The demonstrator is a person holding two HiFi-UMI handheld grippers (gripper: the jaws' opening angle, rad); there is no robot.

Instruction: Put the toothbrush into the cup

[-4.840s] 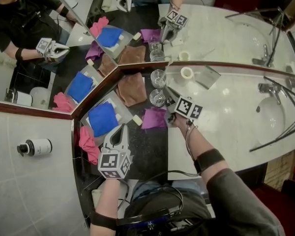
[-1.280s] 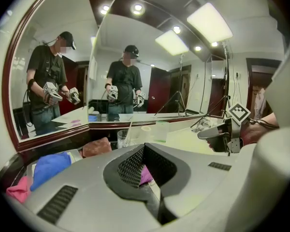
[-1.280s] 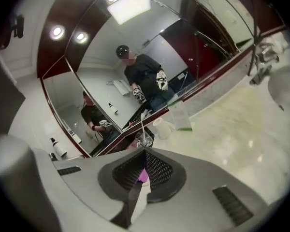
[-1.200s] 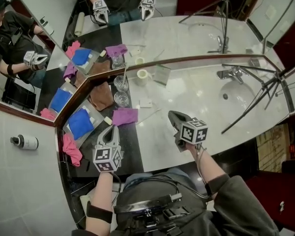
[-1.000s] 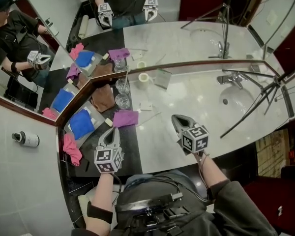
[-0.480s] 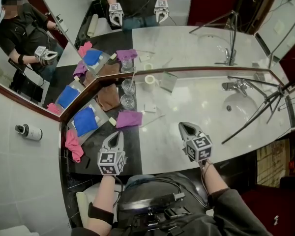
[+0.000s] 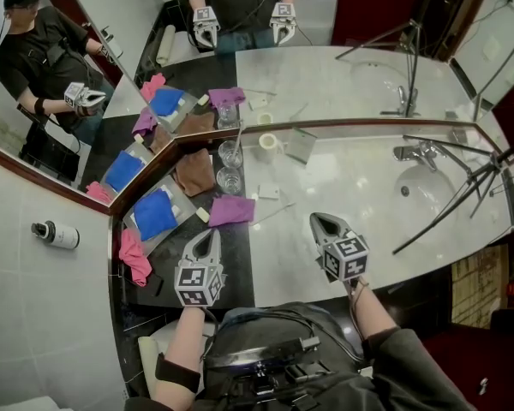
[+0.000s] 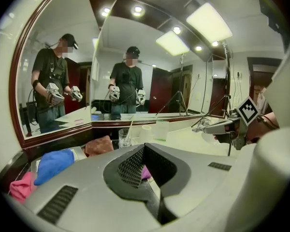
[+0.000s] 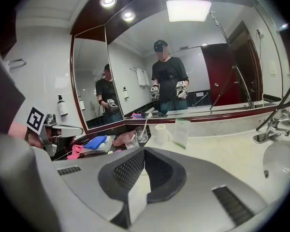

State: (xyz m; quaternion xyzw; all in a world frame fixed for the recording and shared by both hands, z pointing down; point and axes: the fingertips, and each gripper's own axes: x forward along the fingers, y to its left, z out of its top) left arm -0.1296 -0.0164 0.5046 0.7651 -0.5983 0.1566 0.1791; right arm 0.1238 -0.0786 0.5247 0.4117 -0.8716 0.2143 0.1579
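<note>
Jaws pressed together and empty on both my left gripper [image 7: 210, 234] and my right gripper [image 7: 319, 219], low in the head view. The toothbrush [image 9: 145, 122] leans inside the cup [image 7: 230, 153], above them and well apart from both.

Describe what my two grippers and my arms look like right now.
The left gripper and right gripper are grey wedge-shaped shells tapering to a point, with black mesh-textured pads inside. Each carries a white cube printed with black square markers. The left arm wears a black band; the right has a dark grey sleeve and a thin cable at the wrist.
</note>
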